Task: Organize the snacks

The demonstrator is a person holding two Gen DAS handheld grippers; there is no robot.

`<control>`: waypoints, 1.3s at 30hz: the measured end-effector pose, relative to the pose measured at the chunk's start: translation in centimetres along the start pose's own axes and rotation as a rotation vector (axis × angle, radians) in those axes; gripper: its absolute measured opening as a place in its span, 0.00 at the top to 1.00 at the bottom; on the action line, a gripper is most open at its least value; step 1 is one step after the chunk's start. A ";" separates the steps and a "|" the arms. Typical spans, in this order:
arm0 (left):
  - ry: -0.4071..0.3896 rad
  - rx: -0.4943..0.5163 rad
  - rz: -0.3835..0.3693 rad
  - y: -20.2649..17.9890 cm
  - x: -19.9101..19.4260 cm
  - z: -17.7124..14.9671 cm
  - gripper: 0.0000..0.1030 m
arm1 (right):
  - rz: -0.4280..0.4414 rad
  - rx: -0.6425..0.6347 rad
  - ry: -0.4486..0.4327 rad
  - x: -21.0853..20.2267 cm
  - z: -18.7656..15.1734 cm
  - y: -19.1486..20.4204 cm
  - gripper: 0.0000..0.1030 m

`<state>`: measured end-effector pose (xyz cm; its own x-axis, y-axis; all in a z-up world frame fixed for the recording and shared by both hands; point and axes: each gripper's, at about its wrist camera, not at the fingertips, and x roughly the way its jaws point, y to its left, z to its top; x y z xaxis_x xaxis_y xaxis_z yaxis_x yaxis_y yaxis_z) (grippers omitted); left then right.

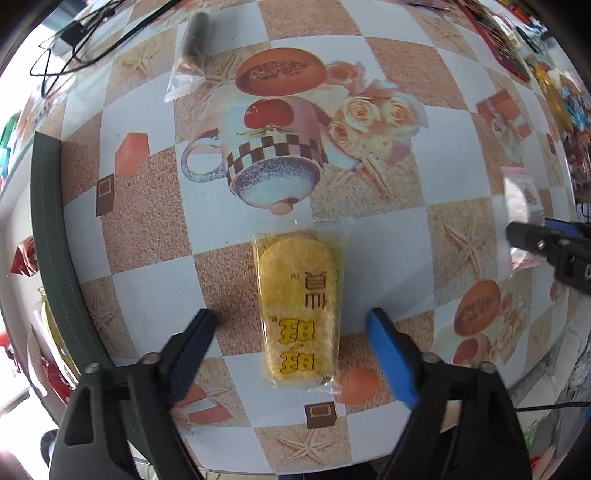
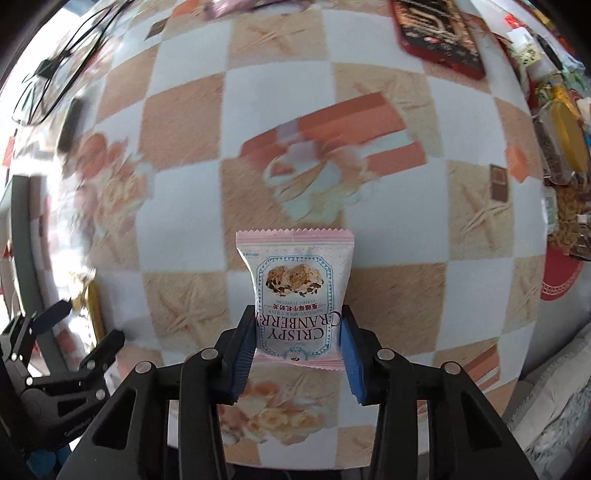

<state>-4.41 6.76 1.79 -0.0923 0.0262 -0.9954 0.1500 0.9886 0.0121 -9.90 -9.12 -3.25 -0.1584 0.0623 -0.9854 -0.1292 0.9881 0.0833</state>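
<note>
A yellow rice-cracker packet (image 1: pixel 299 295) in clear wrap lies flat on the patterned tablecloth (image 1: pixel 388 236). My left gripper (image 1: pixel 291 313) points down over it, open, one finger on each side and neither pad touching it. My right gripper (image 2: pixel 297 310) is shut on a pink-and-white cranberry crisp packet (image 2: pixel 295 280), held upright off the cloth. The left wrist view shows that packet (image 1: pixel 521 195) and the right gripper (image 1: pixel 546 247) at the far right edge. The left gripper (image 2: pixel 74 332) shows at the lower left of the right wrist view.
A dark snack in a clear wrapper (image 1: pixel 192 40) lies at the far left of the table, beside black cables (image 1: pixel 62 48). A red box (image 2: pixel 439 33) sits at the far right. Several snack packets (image 2: pixel 565 147) crowd the right edge. A green band (image 1: pixel 48 221) trims the left table edge.
</note>
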 end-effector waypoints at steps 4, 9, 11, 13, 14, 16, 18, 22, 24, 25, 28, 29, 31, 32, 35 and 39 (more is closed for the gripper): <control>-0.021 0.058 0.005 -0.6 -0.5 -1.1 0.43 | -0.009 -0.052 0.017 0.3 -1.8 2.3 0.57; -0.022 0.116 0.005 -1.1 -0.7 -2.5 0.59 | -0.023 -0.113 0.037 0.4 -3.7 5.0 0.57; -0.018 0.131 -0.001 -1.2 -0.7 -3.1 0.61 | -0.025 -0.131 0.046 0.4 -4.3 5.9 0.57; -0.015 0.142 -0.007 -1.3 -0.6 -3.8 0.62 | -0.025 -0.139 0.051 0.5 -4.7 6.5 0.57; -0.012 0.145 -0.011 -1.3 -0.5 -4.1 0.62 | -0.025 -0.140 0.053 0.6 -5.0 6.5 0.57; -0.008 0.151 -0.015 -1.3 -0.4 -4.9 0.62 | -0.026 -0.137 0.059 0.6 -4.8 7.0 0.57; -0.002 0.142 -0.032 -1.1 -0.3 -5.5 0.62 | -0.018 -0.127 0.066 0.5 -4.6 7.2 0.57; 0.001 0.098 -0.081 0.4 -0.4 -6.2 0.62 | 0.006 -0.090 0.075 0.4 -4.1 6.8 0.57; -0.010 0.079 -0.088 1.3 -0.7 -6.5 0.62 | 0.010 -0.085 0.073 0.1 -3.8 6.9 0.57; -0.016 0.072 -0.092 1.7 -0.8 -6.7 0.62 | 0.012 -0.085 0.071 -0.2 -3.5 7.0 0.57; -0.040 0.049 -0.105 2.7 -1.6 -7.1 0.62 | 0.017 -0.090 0.063 -1.3 -2.6 6.0 0.57; -0.051 0.041 -0.110 3.0 -1.9 -7.3 0.62 | 0.019 -0.092 0.059 -1.6 -2.2 6.2 0.57; -0.070 0.028 -0.115 3.5 -2.5 -7.5 0.62 | 0.025 -0.097 0.049 -2.3 -1.5 5.7 0.57; -0.081 0.022 -0.115 3.9 -2.8 -8.0 0.62 | 0.028 -0.100 0.044 -2.6 -1.1 5.7 0.57; -0.114 0.004 -0.112 4.7 -3.9 -8.8 0.62 | 0.035 -0.112 0.025 -3.8 -0.3 6.7 0.57; -0.156 -0.032 -0.111 5.8 -5.0 -9.6 0.62 | 0.047 -0.137 0.000 -5.6 1.6 8.8 0.57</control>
<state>-12.51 13.77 7.70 0.0474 -0.1037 -0.9935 0.1162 0.9884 -0.0976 -8.55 -0.53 2.79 -0.1674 0.1079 -0.9800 -0.2546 0.9556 0.1487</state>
